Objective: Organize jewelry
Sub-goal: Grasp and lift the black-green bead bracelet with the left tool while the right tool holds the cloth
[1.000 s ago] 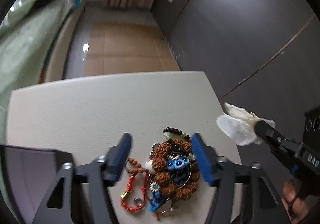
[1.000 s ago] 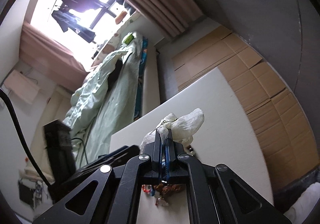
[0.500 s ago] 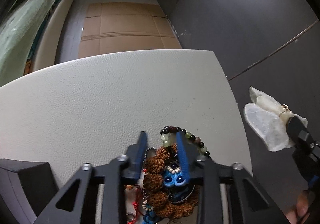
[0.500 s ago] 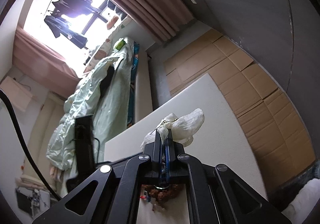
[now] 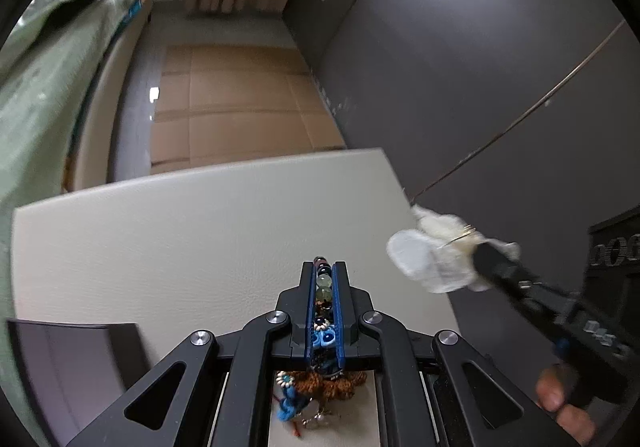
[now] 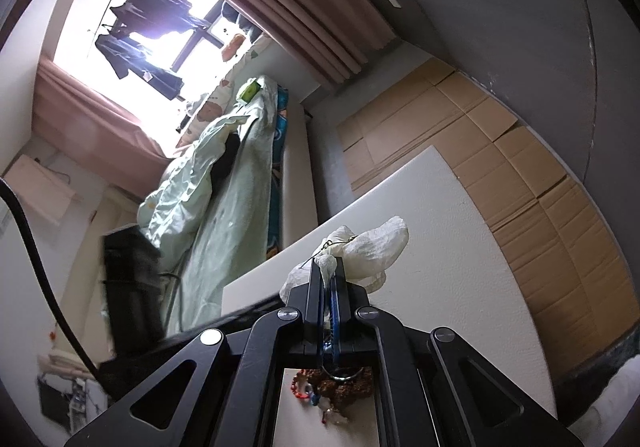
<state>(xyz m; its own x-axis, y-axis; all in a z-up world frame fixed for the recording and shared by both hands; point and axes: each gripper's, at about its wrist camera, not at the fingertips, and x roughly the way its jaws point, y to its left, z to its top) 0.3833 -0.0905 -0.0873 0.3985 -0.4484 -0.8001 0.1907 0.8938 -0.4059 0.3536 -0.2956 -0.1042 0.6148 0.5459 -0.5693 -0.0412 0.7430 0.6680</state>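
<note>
I am now clamping the left gripper (image 5: 324, 279), open 1 s ago, on the bead bracelet (image 5: 323, 287) at lower centre, while the right gripper (image 6: 329, 279) keeps pinching the white pouch (image 6: 372, 247), ready for loading.

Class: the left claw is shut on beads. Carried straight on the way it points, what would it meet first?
Probably nothing soon. The left claw points over the bare white table, toward its far edge; height above the surface is unclear.

No legible txt; marks on right gripper (image 5: 490, 263) blurred.
</note>
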